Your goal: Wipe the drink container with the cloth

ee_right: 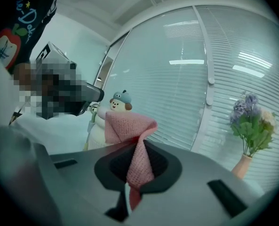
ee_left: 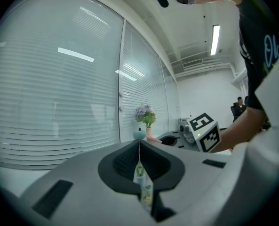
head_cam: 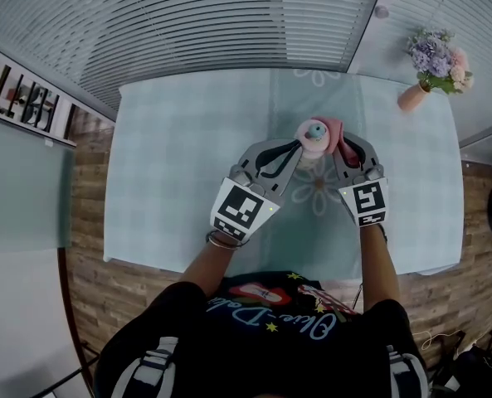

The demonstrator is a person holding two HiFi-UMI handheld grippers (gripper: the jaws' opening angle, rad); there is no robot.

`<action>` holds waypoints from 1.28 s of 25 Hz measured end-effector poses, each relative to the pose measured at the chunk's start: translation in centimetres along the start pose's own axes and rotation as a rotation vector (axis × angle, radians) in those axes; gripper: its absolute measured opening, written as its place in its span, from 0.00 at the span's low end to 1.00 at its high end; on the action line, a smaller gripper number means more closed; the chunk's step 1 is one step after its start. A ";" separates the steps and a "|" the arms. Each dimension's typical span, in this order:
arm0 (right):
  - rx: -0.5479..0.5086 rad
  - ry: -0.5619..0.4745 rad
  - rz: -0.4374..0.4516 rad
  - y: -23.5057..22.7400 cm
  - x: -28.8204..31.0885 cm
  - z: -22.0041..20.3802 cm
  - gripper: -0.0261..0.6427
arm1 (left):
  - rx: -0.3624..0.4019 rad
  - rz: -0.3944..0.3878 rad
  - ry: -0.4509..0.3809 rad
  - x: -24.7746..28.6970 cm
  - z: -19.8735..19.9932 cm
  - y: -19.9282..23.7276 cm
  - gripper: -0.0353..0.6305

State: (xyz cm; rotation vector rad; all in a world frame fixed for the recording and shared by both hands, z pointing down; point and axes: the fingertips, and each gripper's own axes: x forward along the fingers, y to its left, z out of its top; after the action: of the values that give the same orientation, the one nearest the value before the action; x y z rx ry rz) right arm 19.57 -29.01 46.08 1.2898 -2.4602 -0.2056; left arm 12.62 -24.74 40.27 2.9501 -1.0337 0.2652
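Pink cloth (ee_right: pixel 140 164) is hanging clamped in the shut jaws of the right gripper (head_cam: pixel 342 146), lying against the top of the bottle (head_cam: pixel 314 133) at the middle of the table (head_cam: pixel 187 156). The left gripper (ee_left: pixel 139 144) is pinching the bottle's thin strap (ee_left: pixel 144 185), its jaws tight together on it.

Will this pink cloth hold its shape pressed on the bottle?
Probably not: the pink cloth folds over itself in the right gripper, so likely floppy. Its open knit should grip, not slip. The drink container may wobble; the left gripper pinches only its strap.
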 end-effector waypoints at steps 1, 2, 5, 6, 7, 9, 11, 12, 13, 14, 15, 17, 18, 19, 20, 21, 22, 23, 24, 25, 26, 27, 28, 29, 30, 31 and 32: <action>0.006 0.006 -0.003 0.0 0.0 -0.3 0.06 | -0.001 -0.001 -0.001 0.0 0.0 0.0 0.06; 0.011 0.013 -0.004 0.1 0.1 -0.6 0.06 | -0.001 -0.002 -0.001 0.0 0.0 0.0 0.06; 0.014 0.049 0.003 0.5 0.2 -1.9 0.06 | 0.000 -0.005 0.004 0.2 -0.1 -0.2 0.06; 0.017 0.061 0.007 0.7 0.3 -2.3 0.06 | -0.001 -0.006 0.006 0.2 -0.2 -0.2 0.06; 0.023 0.071 0.010 0.8 0.4 -2.7 0.06 | -0.002 -0.006 0.008 0.2 -0.2 -0.2 0.06; 0.035 0.087 0.013 1.1 0.5 -3.5 0.06 | -0.003 -0.007 0.008 0.3 -0.2 -0.3 0.06; 0.042 0.105 0.015 1.3 0.7 -4.2 0.06 | -0.004 -0.007 0.009 0.3 -0.2 -0.3 0.06; 0.045 0.114 0.015 1.4 0.8 -4.6 0.06 | -0.005 -0.006 0.009 0.3 -0.2 -0.3 0.06; 0.047 0.124 0.016 1.4 0.9 -4.9 0.06 | -0.006 -0.005 0.009 0.3 -0.2 -0.3 0.06; 0.049 0.134 0.017 1.5 1.0 -5.2 0.06 | -0.007 -0.004 0.009 0.3 -0.2 -0.2 0.06; 0.050 0.145 0.019 1.6 1.1 -5.6 0.06 | -0.008 -0.003 0.010 0.3 -0.2 -0.2 0.06; 0.051 0.168 0.023 1.8 1.2 -6.3 0.06 | -0.009 -0.002 0.011 0.3 -0.2 -0.3 0.06; 0.053 0.179 0.025 1.9 1.3 -6.6 0.06 | -0.010 -0.001 0.011 0.3 -0.3 -0.3 0.06; 0.056 0.189 0.027 2.0 1.4 -6.9 0.06 | -0.010 0.000 0.011 0.4 -0.3 -0.3 0.06; 0.058 0.198 0.028 2.1 1.5 -7.2 0.06 | -0.010 0.001 0.011 0.4 -0.3 -0.3 0.06; 0.059 0.207 0.029 2.1 1.6 -7.4 0.06 | -0.010 0.003 0.011 0.4 -0.3 -0.3 0.06; 0.059 0.215 0.030 2.2 1.6 -7.6 0.06 | -0.010 0.004 0.010 0.4 -0.3 -0.3 0.06; 0.060 0.222 0.031 2.2 1.6 -7.8 0.06 | -0.010 0.005 0.010 0.4 -0.3 -0.3 0.06; 0.062 0.227 0.033 2.2 1.7 -7.8 0.06 | -0.010 0.006 0.010 0.4 -0.3 -0.3 0.06; 0.066 0.231 0.035 2.3 1.7 -7.9 0.06 | -0.011 0.007 0.010 0.4 -0.3 -0.3 0.06; 0.071 0.235 0.035 2.3 1.7 -7.9 0.06 | -0.011 0.008 0.010 0.4 -0.3 -0.3 0.06; 0.074 0.239 0.032 2.3 1.6 -8.0 0.06 | -0.011 0.008 0.011 0.3 -0.3 -0.3 0.06; 0.075 0.243 0.021 2.2 1.5 -8.0 0.06 | -0.012 0.009 0.011 0.3 -0.3 -0.4 0.06; 0.075 0.250 0.001 1.9 1.3 -8.1 0.06 | -0.013 0.010 0.011 0.4 -0.3 -0.4 0.06; 0.076 0.259 -0.025 1.4 1.1 -8.1 0.06 | -0.014 0.012 0.010 0.3 -0.2 -0.3 0.06; 0.079 0.268 -0.053 0.9 0.8 -8.1 0.06 | -0.015 0.016 0.008 0.3 -0.2 -0.3 0.06; 0.085 0.272 -0.080 0.3 0.4 -8.0 0.06 | -0.017 0.020 0.006 0.2 -0.2 -0.2 0.06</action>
State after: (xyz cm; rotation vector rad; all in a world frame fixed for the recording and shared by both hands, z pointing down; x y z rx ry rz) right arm 22.11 -28.87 53.68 1.3539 -2.2107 0.0535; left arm 12.82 -24.71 40.50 2.9236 -1.0594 0.2631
